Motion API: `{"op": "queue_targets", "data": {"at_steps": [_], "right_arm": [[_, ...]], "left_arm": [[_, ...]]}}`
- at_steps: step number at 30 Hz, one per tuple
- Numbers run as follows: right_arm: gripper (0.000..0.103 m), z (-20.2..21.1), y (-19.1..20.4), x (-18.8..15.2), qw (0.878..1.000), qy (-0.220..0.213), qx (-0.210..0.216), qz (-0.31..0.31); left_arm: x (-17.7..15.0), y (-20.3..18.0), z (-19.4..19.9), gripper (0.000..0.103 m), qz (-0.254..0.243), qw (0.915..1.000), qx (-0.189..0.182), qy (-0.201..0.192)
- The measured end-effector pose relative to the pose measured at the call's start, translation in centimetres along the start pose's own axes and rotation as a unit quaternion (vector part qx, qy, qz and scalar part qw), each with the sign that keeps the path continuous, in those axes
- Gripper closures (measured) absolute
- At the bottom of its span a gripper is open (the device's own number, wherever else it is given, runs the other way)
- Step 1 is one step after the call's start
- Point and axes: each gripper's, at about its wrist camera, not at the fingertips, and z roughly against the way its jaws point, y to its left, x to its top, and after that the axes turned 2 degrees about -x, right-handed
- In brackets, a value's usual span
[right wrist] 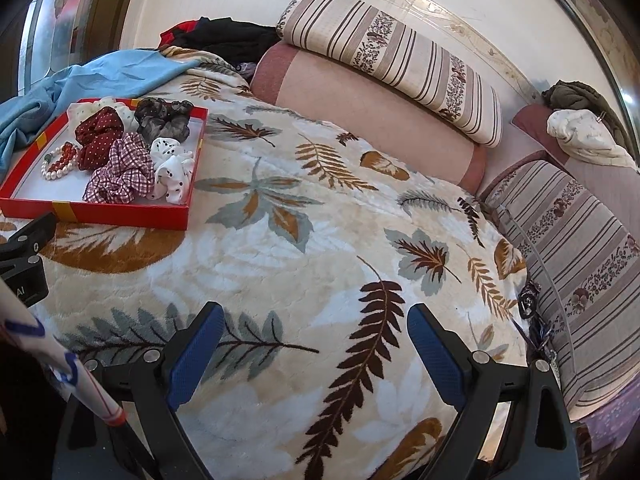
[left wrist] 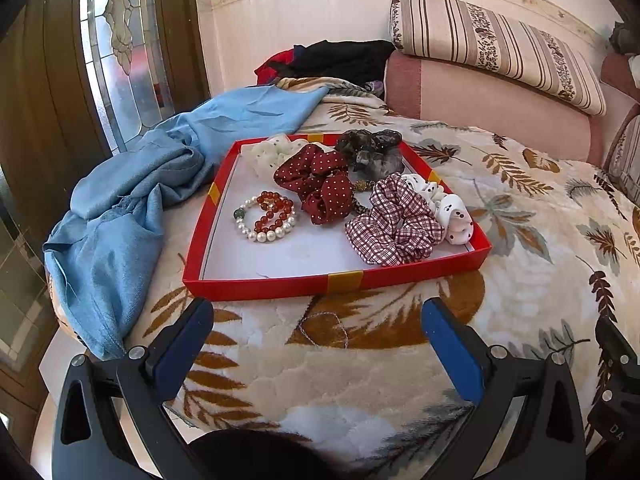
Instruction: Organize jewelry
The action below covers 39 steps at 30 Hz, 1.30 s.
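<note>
A shallow red tray (left wrist: 276, 280) lies on the leaf-patterned blanket. In it lie a pearl bracelet (left wrist: 264, 234), a red bead bracelet (left wrist: 274, 210), a dark red dotted scrunchie (left wrist: 320, 182), a plaid scrunchie (left wrist: 394, 222), a white dotted scrunchie (left wrist: 450, 212), a grey scrunchie (left wrist: 372, 150) and a cream one (left wrist: 268, 152). My left gripper (left wrist: 318, 312) is open and empty, just in front of the tray's near rim. My right gripper (right wrist: 316, 320) is open and empty over bare blanket, to the right of the tray (right wrist: 120, 212).
A blue cloth (left wrist: 132, 196) is bunched left of the tray. Pink and striped bolsters (left wrist: 492, 96) line the far side. Dark clothes (left wrist: 340, 60) lie behind the tray. A wooden door (left wrist: 48, 92) stands at left. The blanket (right wrist: 320, 208) spreads wide to the right.
</note>
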Motion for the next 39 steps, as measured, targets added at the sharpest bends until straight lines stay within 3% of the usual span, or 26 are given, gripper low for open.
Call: {"op": "queue_targets", "data": {"at_steps": [31, 39], "right_arm": [[0.008, 0.3, -0.1, -0.6, 1.000, -0.001, -0.002, -0.001], [0.008, 0.2, -0.5, -0.9, 1.000, 0.000, 0.002, -0.010]], "left_arm": [[-0.1, 0.2, 0.4, 0.000, -0.002, 1.0000, -0.004, 0.002], [-0.3, 0.1, 1.3, 0.000, -0.003, 0.9996, -0.028, 0.003]]}}
